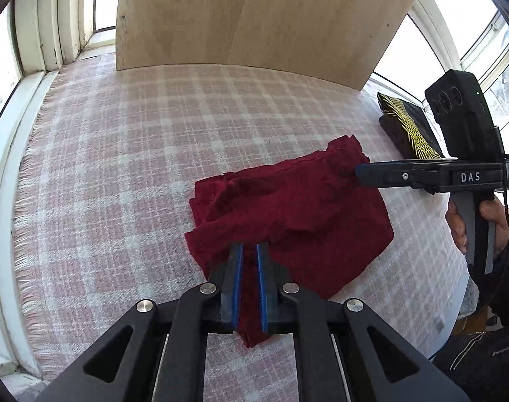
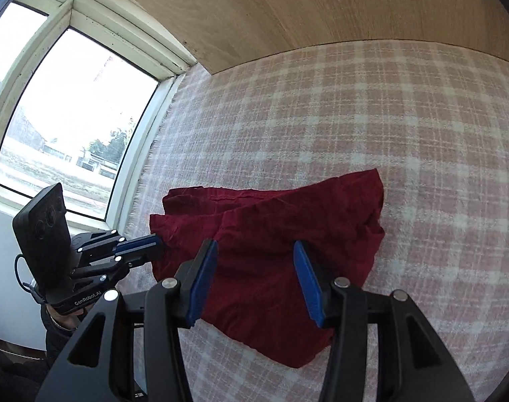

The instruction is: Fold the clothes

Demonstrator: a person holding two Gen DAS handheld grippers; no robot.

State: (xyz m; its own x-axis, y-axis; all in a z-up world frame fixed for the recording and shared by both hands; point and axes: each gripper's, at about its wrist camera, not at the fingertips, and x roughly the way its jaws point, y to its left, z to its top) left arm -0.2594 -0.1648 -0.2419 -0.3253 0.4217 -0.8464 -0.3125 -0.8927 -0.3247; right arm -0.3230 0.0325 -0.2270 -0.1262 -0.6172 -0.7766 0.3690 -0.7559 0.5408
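Note:
A dark red cloth lies partly folded and rumpled on the pink checked blanket. My left gripper is shut on the cloth's near corner, with red fabric pinched between its blue pads. My right gripper is open just above the cloth, its blue pads apart with nothing between them. In the left wrist view the right gripper reaches in from the right, with its tip at the cloth's far right edge. In the right wrist view the left gripper holds the cloth's left corner.
A wooden board stands upright at the back of the blanket. A black folded item with a yellow pattern lies at the right edge. Windows border the blanket. The blanket's fringed edge runs along the left.

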